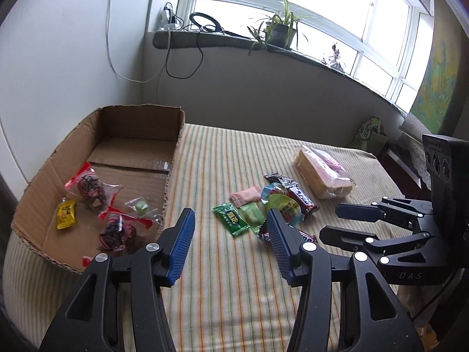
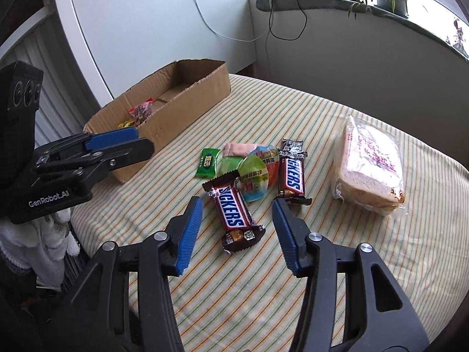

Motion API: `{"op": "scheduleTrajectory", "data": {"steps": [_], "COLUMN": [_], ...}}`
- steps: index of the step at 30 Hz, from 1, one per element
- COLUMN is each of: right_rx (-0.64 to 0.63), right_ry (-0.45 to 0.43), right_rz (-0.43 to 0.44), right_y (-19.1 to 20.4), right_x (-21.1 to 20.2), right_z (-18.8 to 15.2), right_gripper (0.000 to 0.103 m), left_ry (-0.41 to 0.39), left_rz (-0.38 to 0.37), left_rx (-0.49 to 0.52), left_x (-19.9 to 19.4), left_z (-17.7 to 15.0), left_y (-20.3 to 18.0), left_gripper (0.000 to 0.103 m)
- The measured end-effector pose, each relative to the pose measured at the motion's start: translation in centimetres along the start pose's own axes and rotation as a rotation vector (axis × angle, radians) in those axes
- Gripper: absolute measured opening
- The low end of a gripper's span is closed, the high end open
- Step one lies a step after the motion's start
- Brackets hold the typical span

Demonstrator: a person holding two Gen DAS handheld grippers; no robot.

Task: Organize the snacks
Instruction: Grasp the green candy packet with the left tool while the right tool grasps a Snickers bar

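Observation:
A pile of snacks lies on the striped cloth: two Snickers bars (image 2: 234, 214) (image 2: 291, 174), a jelly cup (image 2: 253, 180), a green candy (image 2: 208, 161) and a pink packet (image 2: 237, 149). My right gripper (image 2: 237, 202) is open just over the nearer Snickers bar, which shows between its blue pads (image 2: 190, 228) without touching them. To the left stands a cardboard box (image 1: 137, 123) holding a yellow candy (image 1: 66, 214) and red-wrapped sweets (image 1: 88, 187). My left gripper (image 1: 231, 214) is open and holds nothing, between the box and the pile.
A bagged loaf of sliced bread (image 2: 372, 167) lies at the right of the cloth. Behind are a white cabinet (image 1: 58, 58), a wall and a windowsill with a potted plant (image 1: 278, 29) and cables. The cloth's near part is bare stripes.

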State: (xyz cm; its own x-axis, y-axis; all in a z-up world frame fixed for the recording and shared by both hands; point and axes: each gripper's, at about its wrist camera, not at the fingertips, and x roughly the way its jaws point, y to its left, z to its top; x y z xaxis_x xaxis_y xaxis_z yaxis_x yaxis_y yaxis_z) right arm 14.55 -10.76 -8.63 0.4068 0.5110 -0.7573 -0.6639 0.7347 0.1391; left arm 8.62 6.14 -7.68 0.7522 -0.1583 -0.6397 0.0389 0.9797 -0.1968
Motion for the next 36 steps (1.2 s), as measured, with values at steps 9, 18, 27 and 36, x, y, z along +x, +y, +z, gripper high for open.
{"op": "scheduleTrajectory", "data": {"steps": [9, 18, 27, 36], "right_rx": [-0.047, -0.063, -0.073, -0.073], "right_ry": [0.046, 0.043, 0.062, 0.069], "right_rz": [0.021, 0.002, -0.014, -0.029], "right_y": [0.7, 0.5, 0.7, 0.7], "right_x": [2.7, 3.8, 5.0, 5.1], "right_z": [-0.2, -0.2, -0.1, -0.2], "right_gripper": [0.039, 0.039, 0.039, 0.033], "left_ry": [0.097, 0.142, 0.187, 0.187], "left_rz": [-0.028, 0.052, 0.092, 0.120], "left_rx": [-0.008, -0.022, -0.037, 0.024], "left_x": [3.6, 6.9, 9.2, 9.4], "left_z": [-0.3, 0.3, 0.6, 0.3], "left_y": [-1.6, -1.4, -1.1, -1.7], "left_gripper": [0.033, 0.033, 0.033, 0.024]}}
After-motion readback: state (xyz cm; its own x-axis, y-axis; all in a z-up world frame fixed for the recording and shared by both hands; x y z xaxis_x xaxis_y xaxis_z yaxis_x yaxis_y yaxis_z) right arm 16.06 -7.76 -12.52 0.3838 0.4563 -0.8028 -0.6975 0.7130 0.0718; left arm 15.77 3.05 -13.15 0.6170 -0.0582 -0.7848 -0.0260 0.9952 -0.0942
